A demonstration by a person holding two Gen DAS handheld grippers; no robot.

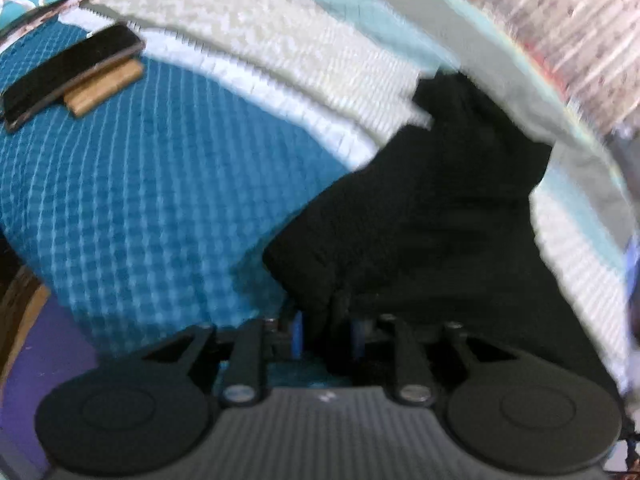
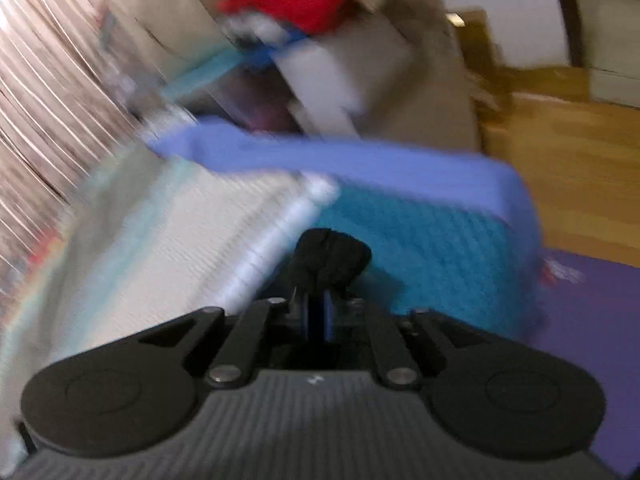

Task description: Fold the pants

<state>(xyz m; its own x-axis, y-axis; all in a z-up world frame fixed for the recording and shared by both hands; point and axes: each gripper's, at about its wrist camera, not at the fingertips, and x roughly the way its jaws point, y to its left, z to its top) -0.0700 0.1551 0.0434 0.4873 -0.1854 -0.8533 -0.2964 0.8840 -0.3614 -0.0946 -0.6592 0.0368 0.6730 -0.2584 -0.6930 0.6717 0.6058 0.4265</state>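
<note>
The black pants (image 1: 432, 208) hang and spread over a bed with a teal and white waffle blanket (image 1: 140, 200). My left gripper (image 1: 328, 332) is shut on a bunched edge of the pants, which stretch away up and to the right. In the right wrist view my right gripper (image 2: 318, 316) is shut on a small bunch of the black pants (image 2: 330, 262), held above the blanket (image 2: 420, 248). Both views are blurred by motion.
A black phone (image 1: 72, 76) lies on a wooden block (image 1: 106, 88) at the bed's far left. A blue-violet mattress edge (image 2: 360, 160) runs across the right wrist view. A wood floor (image 2: 568, 160) and a purple mat (image 2: 592, 340) lie to the right. Cluttered boxes (image 2: 328, 68) stand behind.
</note>
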